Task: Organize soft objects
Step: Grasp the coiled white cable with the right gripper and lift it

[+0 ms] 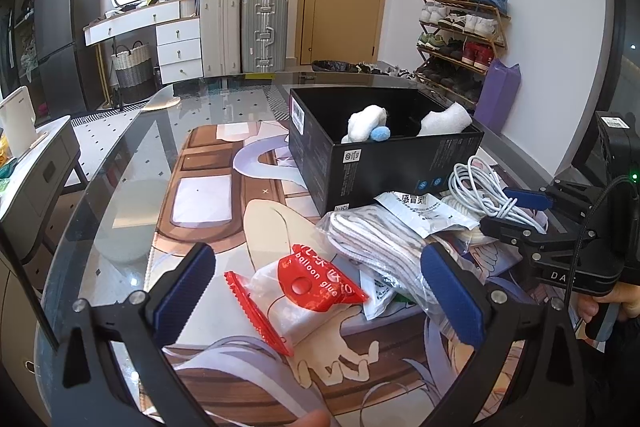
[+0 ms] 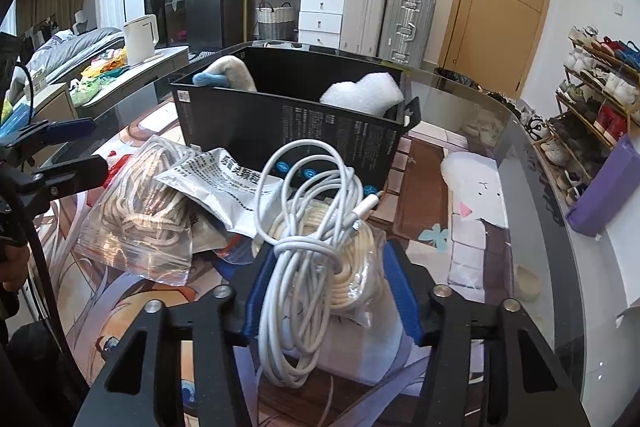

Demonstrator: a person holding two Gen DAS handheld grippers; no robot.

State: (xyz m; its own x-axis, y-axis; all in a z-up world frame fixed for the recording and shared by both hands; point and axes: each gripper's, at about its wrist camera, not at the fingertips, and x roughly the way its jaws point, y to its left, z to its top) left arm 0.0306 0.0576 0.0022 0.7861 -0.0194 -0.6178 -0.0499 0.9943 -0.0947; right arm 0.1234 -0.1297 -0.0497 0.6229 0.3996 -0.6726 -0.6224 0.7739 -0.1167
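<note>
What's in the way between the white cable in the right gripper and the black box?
Nothing visible. The right gripper brackets the cable, with the box just beyond; only its near wall rises between, so the cable must be lifted over.

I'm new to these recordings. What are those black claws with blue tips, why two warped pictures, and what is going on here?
No robot: a person holds a two-finger gripper in each hand, each with a wide-angle camera looking along its fingers. That bends the room.

The left camera shows the left gripper open above a red balloon glue packet, holding nothing. The right gripper appears at its right edge.

The right camera shows the right gripper with a bundled white cable between its blue pads; whether both pads press on it is unclear.

On the glass table stand a black box holding a white plush toy and white foam, plus a bag of rope and a printed white pouch.
</note>
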